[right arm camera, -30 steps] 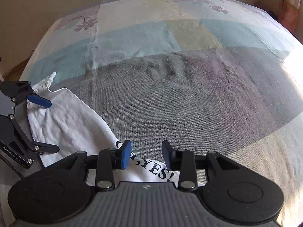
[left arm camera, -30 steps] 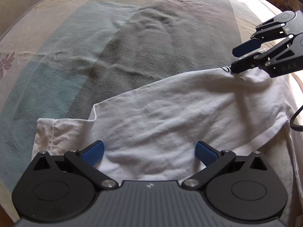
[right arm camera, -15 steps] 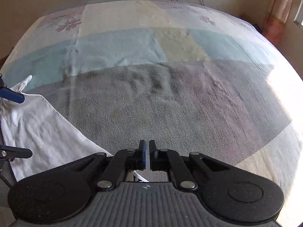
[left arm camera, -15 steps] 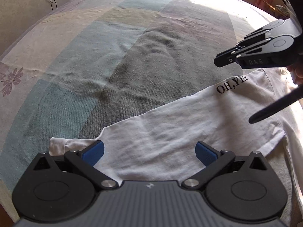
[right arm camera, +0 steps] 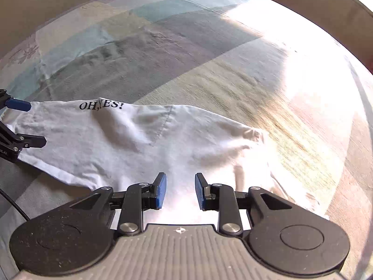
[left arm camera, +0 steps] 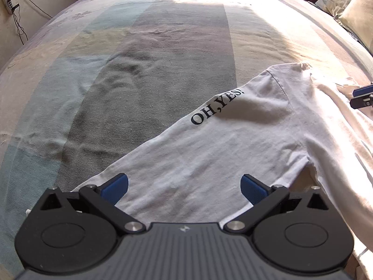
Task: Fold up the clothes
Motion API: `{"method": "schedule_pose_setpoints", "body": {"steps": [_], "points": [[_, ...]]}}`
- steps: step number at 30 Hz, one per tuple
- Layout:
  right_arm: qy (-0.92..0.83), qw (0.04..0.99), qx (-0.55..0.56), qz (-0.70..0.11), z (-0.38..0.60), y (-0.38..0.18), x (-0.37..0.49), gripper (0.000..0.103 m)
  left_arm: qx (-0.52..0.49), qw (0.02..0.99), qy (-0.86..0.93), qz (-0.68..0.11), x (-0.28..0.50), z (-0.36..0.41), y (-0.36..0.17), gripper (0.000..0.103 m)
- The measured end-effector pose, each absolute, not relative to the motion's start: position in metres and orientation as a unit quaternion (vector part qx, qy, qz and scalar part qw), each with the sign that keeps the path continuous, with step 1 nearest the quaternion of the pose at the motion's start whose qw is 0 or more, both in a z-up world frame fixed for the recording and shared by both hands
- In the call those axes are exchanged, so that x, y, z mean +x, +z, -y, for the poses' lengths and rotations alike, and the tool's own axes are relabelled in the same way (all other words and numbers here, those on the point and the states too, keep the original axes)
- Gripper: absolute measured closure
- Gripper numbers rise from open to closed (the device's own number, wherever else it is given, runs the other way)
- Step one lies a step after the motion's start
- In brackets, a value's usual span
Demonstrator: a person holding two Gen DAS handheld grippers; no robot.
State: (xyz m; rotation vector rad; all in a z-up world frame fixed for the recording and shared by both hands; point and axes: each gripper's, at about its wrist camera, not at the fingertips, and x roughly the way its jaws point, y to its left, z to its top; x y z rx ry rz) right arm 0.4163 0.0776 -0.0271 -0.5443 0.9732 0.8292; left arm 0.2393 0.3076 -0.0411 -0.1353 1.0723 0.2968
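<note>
The left gripper (left arm camera: 184, 187) fingers (left arm camera: 115, 186) are spread over the white shirt (left arm camera: 233, 144); the right gripper (right arm camera: 180, 191) fingers are opening, gripping nothing. The bottom-frame fold may be dragged loose across the bed (left arm camera: 116, 81).

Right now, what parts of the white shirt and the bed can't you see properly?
- Left wrist view: the white shirt near edge is hidden behind the left gripper, whose jaws stand wide; its right side is cut off by the frame.
- Right wrist view: the bedspread at right is blurred and washed out by sunlight.
- Right wrist view: the right gripper, jaws opening, hides the cloth below it.
</note>
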Motion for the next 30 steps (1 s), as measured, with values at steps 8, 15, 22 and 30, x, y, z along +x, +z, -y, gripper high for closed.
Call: {"method": "schedule_pose_setpoints", "body": {"steps": [8, 15, 22, 30], "points": [[0.237, 0.831, -0.229, -0.447, 0.082, -0.033, 0.495, 0.058, -0.028, 0.852, 0.119, -0.508, 0.266, -0.236, -0.025, 0.001], [0.312, 0.804, -0.205, -0.463, 0.105, -0.073, 0.540, 0.058, -0.010, 0.860, 0.099, -0.501, 0.287, -0.172, -0.015, 0.001], [0.378, 0.770, -0.221, -0.464, 0.100, -0.078, 0.524, 0.085, -0.003, 0.854, 0.097, -0.511, 0.298, -0.137, -0.023, 0.001], [0.333, 0.800, -0.250, -0.432, 0.098, -0.065, 0.551, 0.098, 0.006, 0.859, 0.109, -0.499, 0.310, -0.131, -0.012, 0.001]]}}
